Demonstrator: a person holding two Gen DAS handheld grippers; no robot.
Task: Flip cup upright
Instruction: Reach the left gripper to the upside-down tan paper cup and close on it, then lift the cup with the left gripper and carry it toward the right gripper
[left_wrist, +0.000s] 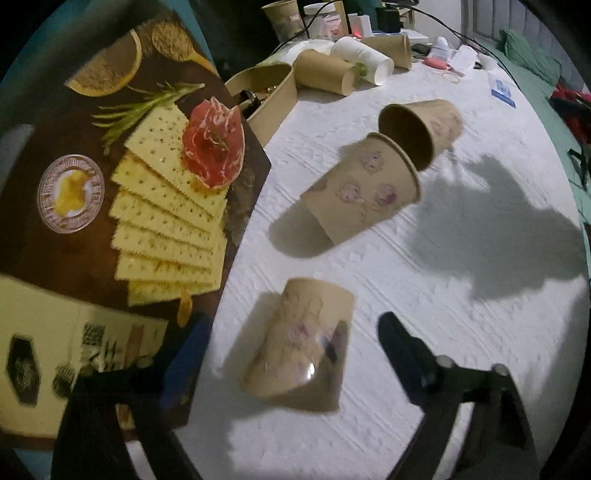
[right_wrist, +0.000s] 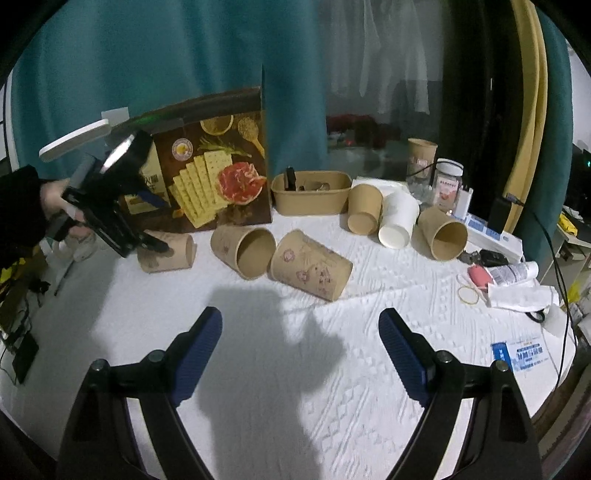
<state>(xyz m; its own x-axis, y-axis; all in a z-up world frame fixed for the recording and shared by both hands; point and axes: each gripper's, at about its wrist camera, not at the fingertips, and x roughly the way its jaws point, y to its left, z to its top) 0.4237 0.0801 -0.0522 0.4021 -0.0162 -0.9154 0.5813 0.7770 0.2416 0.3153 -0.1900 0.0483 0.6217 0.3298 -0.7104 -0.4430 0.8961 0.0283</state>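
Three brown paper cups with pink prints lie on their sides on the white cloth. In the left wrist view the nearest cup (left_wrist: 301, 343) lies between the open blue fingers of my left gripper (left_wrist: 291, 347), not clamped. Two more cups (left_wrist: 364, 188) (left_wrist: 421, 129) lie beyond it. In the right wrist view my left gripper (right_wrist: 147, 221) hovers over the leftmost cup (right_wrist: 168, 253), with the other two cups (right_wrist: 245, 251) (right_wrist: 310, 264) to its right. My right gripper (right_wrist: 301, 350) is open and empty above bare cloth, nearer than the cups.
A cracker box (right_wrist: 210, 177) stands at the back left, right beside my left gripper. A brown tray (right_wrist: 312, 201), more lying cups (right_wrist: 364, 214) (right_wrist: 441, 232), a white cup (right_wrist: 399, 219), a jar (right_wrist: 447, 182) and small clutter (right_wrist: 509, 277) crowd the back and right.
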